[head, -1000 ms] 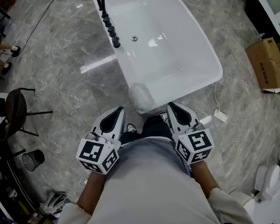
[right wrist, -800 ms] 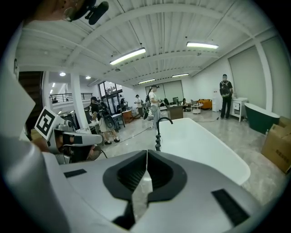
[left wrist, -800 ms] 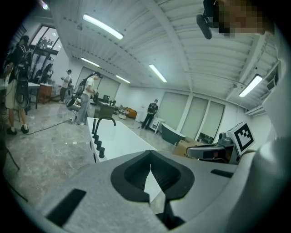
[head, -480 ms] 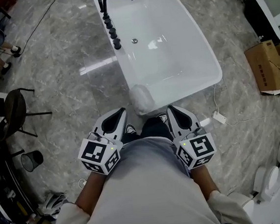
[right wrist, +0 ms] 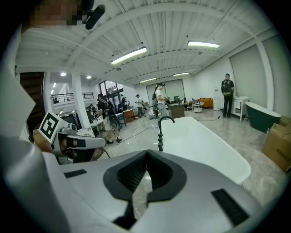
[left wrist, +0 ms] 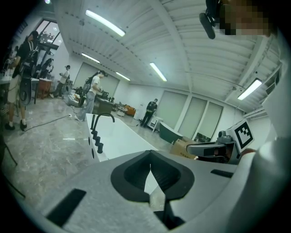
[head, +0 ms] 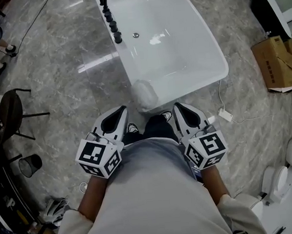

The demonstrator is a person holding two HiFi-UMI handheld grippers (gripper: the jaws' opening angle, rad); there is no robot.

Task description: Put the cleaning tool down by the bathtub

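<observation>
The white bathtub [head: 201, 47] stands on the grey marble floor in front of me, with a black faucet [head: 109, 12] at its far left rim. A white fluffy cleaning pad [head: 145, 94] rests on the floor against the tub's near left corner. My left gripper [head: 116, 113] and right gripper [head: 182, 108] are held close to my body, side by side, short of the tub and pointing toward it. Both are shut with nothing between the jaws; the tips meet in the left gripper view [left wrist: 150, 164] and the right gripper view [right wrist: 146, 169]. The pad lies just ahead, between the two grippers.
A cardboard box [head: 277, 65] sits to the right of the tub. A white adapter with its cable [head: 224, 115] lies by the tub's near right corner. A black chair [head: 12, 114] and a wire bin [head: 30, 165] are at the left. People stand far off.
The head view has tilted a little, so the tub and pad sit slightly higher in the picture. Both grippers stay where they were, close to my body.
</observation>
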